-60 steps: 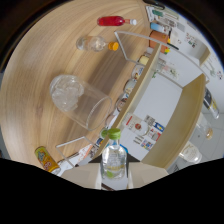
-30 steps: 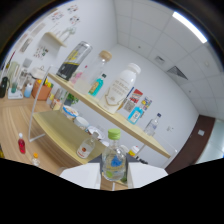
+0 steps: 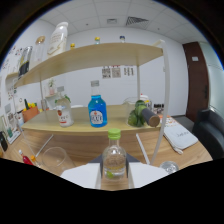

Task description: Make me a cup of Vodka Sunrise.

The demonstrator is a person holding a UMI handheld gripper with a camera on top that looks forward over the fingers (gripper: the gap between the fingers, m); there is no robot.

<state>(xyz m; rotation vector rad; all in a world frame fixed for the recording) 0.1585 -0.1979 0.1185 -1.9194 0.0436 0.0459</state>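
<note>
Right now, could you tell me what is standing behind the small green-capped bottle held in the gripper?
Behind the green-capped bottle, gripped by the hand-held gripper, a wooden shelf carries a blue bottle and a clear bottle. The shelf edge directly behind it is covered.

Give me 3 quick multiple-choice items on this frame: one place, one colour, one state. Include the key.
1. Where is the blue bottle?
A. on the wooden shelf beyond the fingers
B. lying on the floor
C. between the fingers

2. What colour is the cap of the small clear bottle in the gripper?
A. red
B. light green
C. black

3. How does the dark bottle at the right end of the shelf sit?
A. upright
B. hanging from a hook
C. tipped on its side

Key:
1 A, it stands upright on the shelf board beside a clear bottle with a red label.
2 B, the cap shows pale green above the fingers.
3 C, its length runs along the board next to the green leafy thing.
</note>
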